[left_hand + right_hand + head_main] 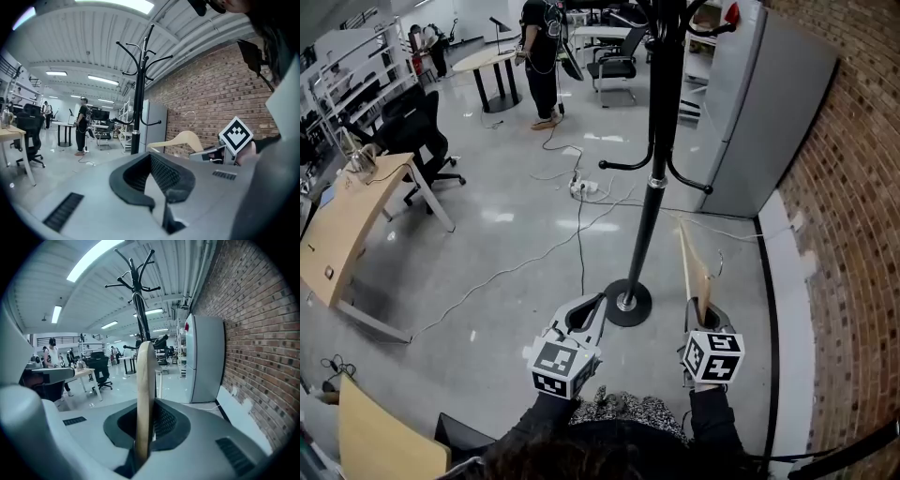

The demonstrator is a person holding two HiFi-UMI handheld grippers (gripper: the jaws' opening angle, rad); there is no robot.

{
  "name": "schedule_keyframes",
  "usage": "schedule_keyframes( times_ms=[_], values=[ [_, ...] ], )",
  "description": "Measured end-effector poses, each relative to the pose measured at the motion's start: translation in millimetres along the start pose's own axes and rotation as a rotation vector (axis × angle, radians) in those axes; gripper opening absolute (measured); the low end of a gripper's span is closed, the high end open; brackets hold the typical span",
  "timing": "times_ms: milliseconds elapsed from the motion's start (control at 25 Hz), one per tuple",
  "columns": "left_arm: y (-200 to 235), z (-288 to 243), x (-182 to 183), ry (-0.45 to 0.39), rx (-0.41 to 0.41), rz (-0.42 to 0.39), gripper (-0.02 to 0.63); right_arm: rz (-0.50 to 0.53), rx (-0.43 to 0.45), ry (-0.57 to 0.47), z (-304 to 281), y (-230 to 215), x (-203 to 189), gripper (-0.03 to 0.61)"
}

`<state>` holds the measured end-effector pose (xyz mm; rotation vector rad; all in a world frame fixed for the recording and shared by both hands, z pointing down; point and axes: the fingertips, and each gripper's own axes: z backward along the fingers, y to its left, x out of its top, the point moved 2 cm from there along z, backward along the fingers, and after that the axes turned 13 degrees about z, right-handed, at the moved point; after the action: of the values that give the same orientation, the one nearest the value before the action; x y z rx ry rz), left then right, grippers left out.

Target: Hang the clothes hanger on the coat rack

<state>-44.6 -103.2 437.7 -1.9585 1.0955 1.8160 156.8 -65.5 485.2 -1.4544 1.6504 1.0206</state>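
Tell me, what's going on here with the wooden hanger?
A person stands by a black coat rack, with a hand-held gripper in each hand. The right hand-held gripper is shut on a wooden clothes hanger. The left hand-held gripper is shut and empty. The hanger is not yet hung.

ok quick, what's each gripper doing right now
Left gripper: shut, nothing between its jaws.
Right gripper: shut on the hanger.
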Motion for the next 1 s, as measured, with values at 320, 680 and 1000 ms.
schedule_keyframes(
  times_ms=[320,680,1000],
  values=[
    [13,-16,-3,0.020,0.001,0.015,0.003,0.004,0.021,0.017,-26,1,6,0.015],
    [26,-52,10,0.007,0.019,0.008,0.003,0.010,0.061,0.005,-76,-11,24,0.015],
    [56,-78,26,0.006,0.074,0.021,0.003,0.039,0.077,0.030,-136,-26,43,0.015]
  ],
)
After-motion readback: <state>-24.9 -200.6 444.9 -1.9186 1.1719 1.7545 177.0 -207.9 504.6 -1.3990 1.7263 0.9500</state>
